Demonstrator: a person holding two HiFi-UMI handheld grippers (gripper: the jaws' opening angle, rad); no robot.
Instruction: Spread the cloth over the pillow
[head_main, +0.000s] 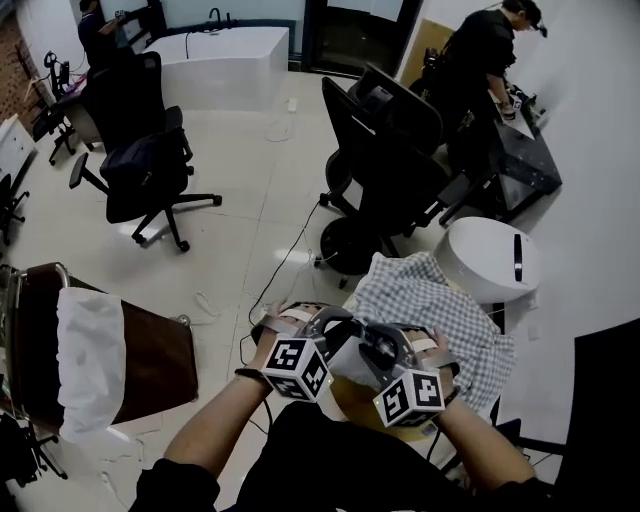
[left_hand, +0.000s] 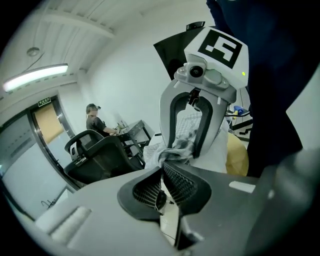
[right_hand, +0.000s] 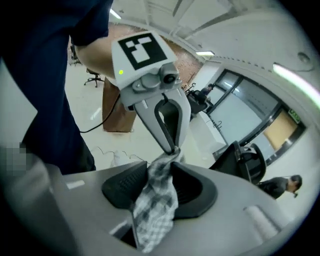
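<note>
The grey-and-white checked cloth (head_main: 430, 300) lies rumpled over a pale bulk that seems to be the pillow (left_hand: 225, 142), mostly hidden. Both grippers meet at the cloth's near edge. My left gripper (head_main: 325, 335) is shut, and the right gripper view shows its fingertips pinching a corner of the cloth (right_hand: 172, 150). A strip of that cloth (right_hand: 155, 200) runs down between the jaws of my right gripper (head_main: 380, 350), which stand open around it. In the left gripper view the right gripper (left_hand: 182, 147) hangs just ahead of my shut left gripper (left_hand: 162, 167), with bunched cloth (left_hand: 175, 150) between them.
A white round stool (head_main: 485, 262) stands right behind the cloth. Black office chairs (head_main: 385, 150) (head_main: 140, 165) and floor cables (head_main: 290, 260) lie farther out. A brown box draped in white (head_main: 150, 360) is at left. A person (head_main: 480, 60) works at a desk at back right.
</note>
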